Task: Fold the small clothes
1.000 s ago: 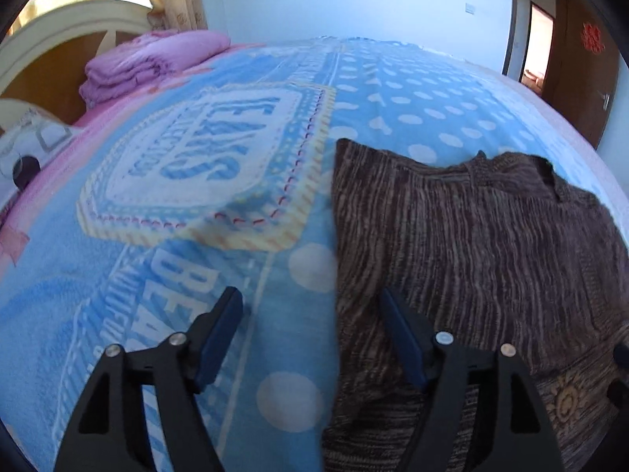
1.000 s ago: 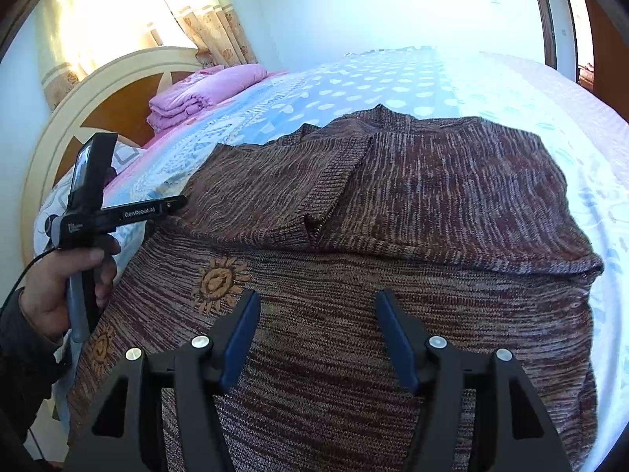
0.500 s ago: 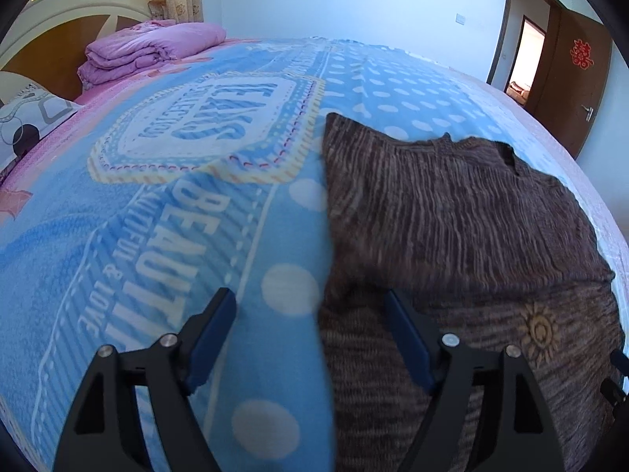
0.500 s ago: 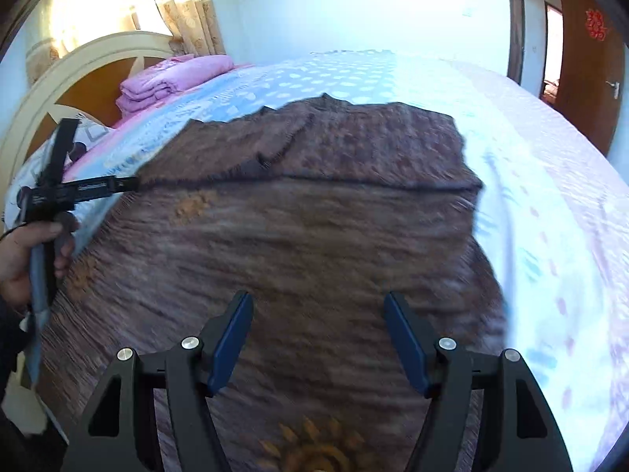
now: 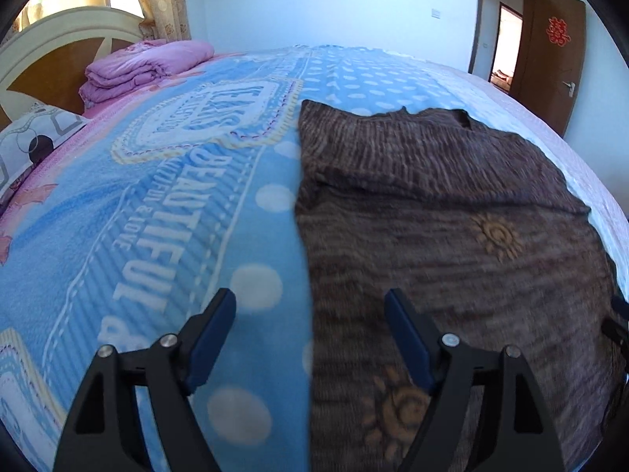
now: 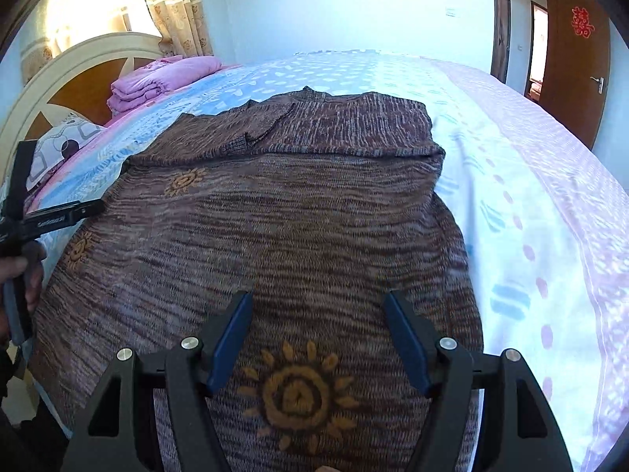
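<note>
With the brown sweater [image 6: 275,212] spread flat on the bed [image 6: 530,196], sleeves folded in at frame top, both the left gripper [image 5: 310,334] & right gripper [image 6: 318,334] hover spread, empty, near the hem; next: probably pinch hem corners, fold toward collar.

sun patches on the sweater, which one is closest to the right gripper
The big sun patch lies just below the open right gripper; the other two are smaller, near the sweater's left edge.
</note>
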### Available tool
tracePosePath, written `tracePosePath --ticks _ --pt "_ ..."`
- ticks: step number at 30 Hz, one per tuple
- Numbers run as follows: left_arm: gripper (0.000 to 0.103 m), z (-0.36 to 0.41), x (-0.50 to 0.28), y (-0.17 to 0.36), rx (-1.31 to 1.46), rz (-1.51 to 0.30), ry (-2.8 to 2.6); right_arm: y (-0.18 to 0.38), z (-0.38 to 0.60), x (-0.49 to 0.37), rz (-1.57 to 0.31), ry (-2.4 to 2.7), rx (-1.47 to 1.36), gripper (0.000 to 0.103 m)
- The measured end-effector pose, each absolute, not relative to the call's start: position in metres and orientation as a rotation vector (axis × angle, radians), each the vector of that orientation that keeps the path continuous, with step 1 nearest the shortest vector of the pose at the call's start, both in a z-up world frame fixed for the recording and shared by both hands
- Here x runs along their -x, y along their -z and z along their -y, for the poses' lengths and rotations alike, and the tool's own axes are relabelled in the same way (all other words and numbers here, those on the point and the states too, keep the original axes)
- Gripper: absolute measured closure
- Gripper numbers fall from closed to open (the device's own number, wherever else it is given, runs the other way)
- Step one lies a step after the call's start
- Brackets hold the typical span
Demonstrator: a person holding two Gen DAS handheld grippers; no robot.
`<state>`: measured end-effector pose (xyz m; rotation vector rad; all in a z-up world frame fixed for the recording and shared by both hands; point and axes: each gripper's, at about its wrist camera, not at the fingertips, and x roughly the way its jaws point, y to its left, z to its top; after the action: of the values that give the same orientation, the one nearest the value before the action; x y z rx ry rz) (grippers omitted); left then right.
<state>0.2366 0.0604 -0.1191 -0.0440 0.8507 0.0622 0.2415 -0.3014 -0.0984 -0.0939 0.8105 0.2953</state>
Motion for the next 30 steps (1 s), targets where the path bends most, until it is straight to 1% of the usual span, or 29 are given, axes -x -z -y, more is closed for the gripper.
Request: tracePosePath --ticks 3,6,30 --pt "0.022 -0.055 -0.225 0.121 0.025 -0.864 -0.042 0.101 0.301 -0.234 -0.800 -0.296 0.114 0.029" --pt "0.022 -0.050 -0.214 0.123 0.019 -0.870 -0.031 0.102 0.300 -0.230 -0.799 -0.289 0.117 0.028" --pt "0.022 -0.037 -0.147 0.115 -0.015 -0.866 0.073 0.102 0.316 -0.179 -0.831 -0.258 0.127 0.028"
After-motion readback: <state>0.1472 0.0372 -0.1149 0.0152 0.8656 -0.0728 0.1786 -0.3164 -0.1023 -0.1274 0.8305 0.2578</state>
